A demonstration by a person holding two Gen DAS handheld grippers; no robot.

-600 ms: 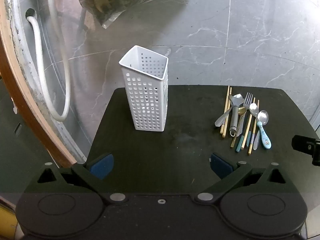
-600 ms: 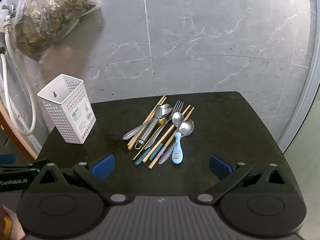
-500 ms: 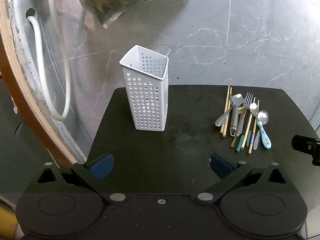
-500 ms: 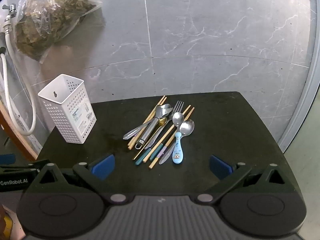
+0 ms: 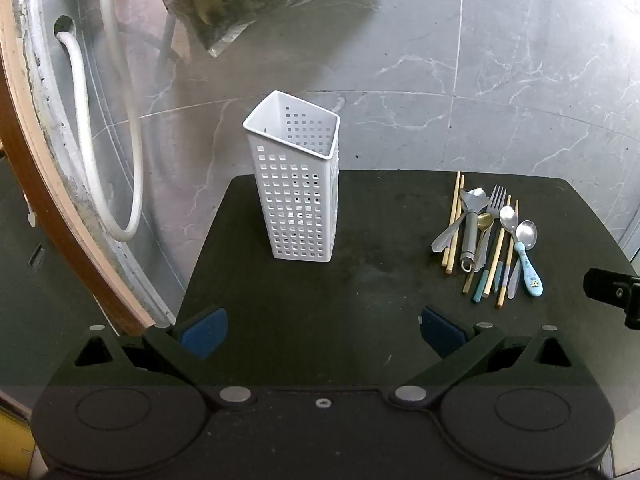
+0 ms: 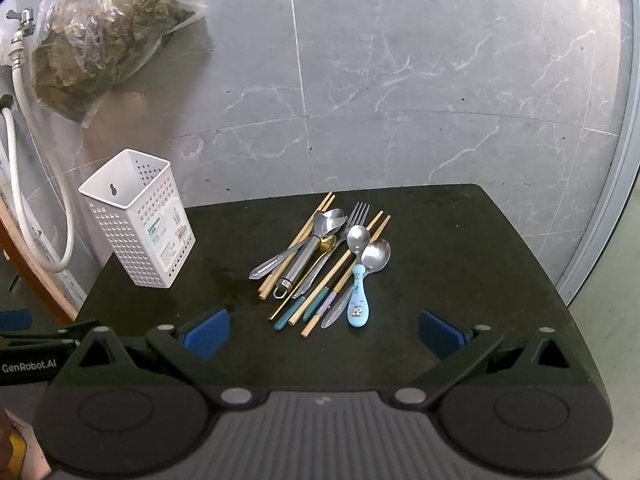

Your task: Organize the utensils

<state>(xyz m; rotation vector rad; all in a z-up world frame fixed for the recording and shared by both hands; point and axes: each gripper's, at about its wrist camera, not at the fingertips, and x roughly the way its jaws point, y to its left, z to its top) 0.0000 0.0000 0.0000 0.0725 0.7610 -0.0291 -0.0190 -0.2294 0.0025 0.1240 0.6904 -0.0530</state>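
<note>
Nothing moved; both claws (image 5: 322,330) (image 6: 324,330) hover agape, tilted downward

Behind my black table (image 6: 460,240) I see a grey marble wall (image 6: 440,60), a clear bag of dried leaves (image 6: 100,32), and a white hose (image 5: 84,128) at left.

The words "GenRobot.AI" stand in white on the black left gripper body (image 6: 28,368), while the label on the white perforated plastic holder (image 6: 138,220) is too small to read.
</note>
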